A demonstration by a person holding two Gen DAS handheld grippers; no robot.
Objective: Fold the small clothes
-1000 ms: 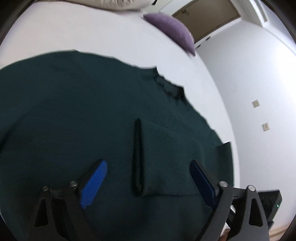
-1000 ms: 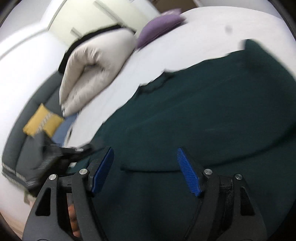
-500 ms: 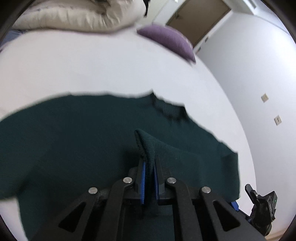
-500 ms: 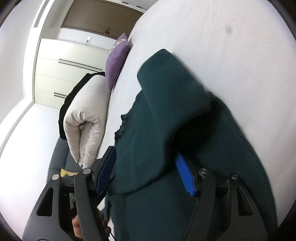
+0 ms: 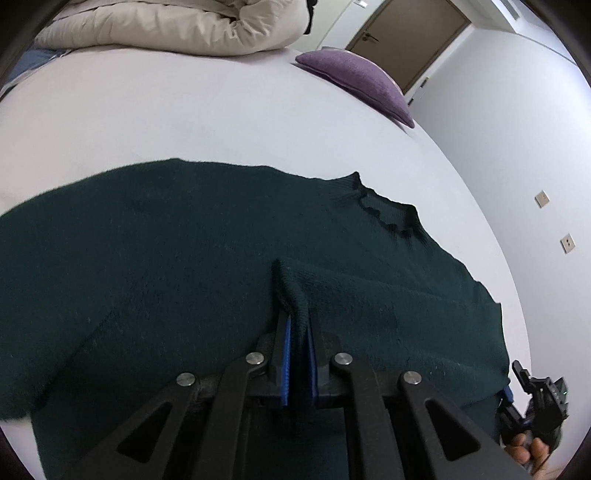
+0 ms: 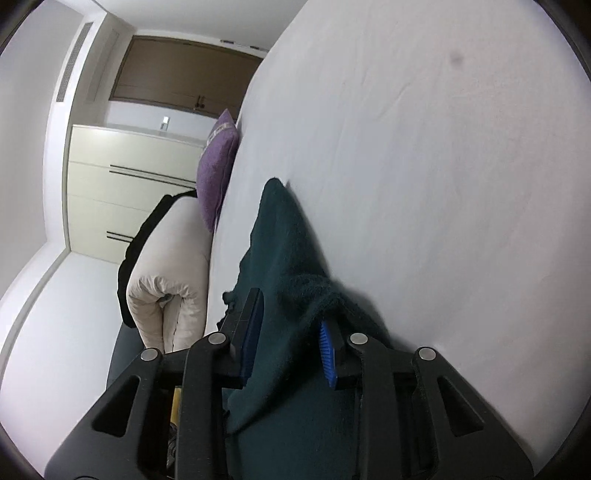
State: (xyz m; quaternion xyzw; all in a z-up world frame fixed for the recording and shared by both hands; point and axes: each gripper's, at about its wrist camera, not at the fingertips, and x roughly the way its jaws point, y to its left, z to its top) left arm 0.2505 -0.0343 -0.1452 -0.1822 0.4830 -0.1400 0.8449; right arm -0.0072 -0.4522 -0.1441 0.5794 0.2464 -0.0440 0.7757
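Note:
A dark green sweater (image 5: 192, 266) lies spread on the white bed (image 5: 184, 122), its ruffled collar (image 5: 384, 210) at the far right. My left gripper (image 5: 297, 332) is shut on a raised ridge of the knit near the middle, and the fold stands up between the blue pads. In the right wrist view my right gripper (image 6: 290, 310) is rolled on its side at the sweater's edge (image 6: 280, 236). Its jaws are closing with a thick bunch of knit between them. The same gripper (image 5: 532, 387) shows at the lower right of the left wrist view, with a person's hand on it.
A rolled cream duvet (image 5: 177, 26) and a purple pillow (image 5: 354, 81) sit at the far end of the bed. Beyond them are a brown door (image 5: 410, 33) and, in the right wrist view, a cream wardrobe (image 6: 122, 184). White sheet (image 6: 443, 184) stretches beside the sweater.
My left gripper went from wide open to shut on the sweater's ridge. My right gripper swept to the sweater's edge, rolled sideways, and its jaws narrowed around the knit.

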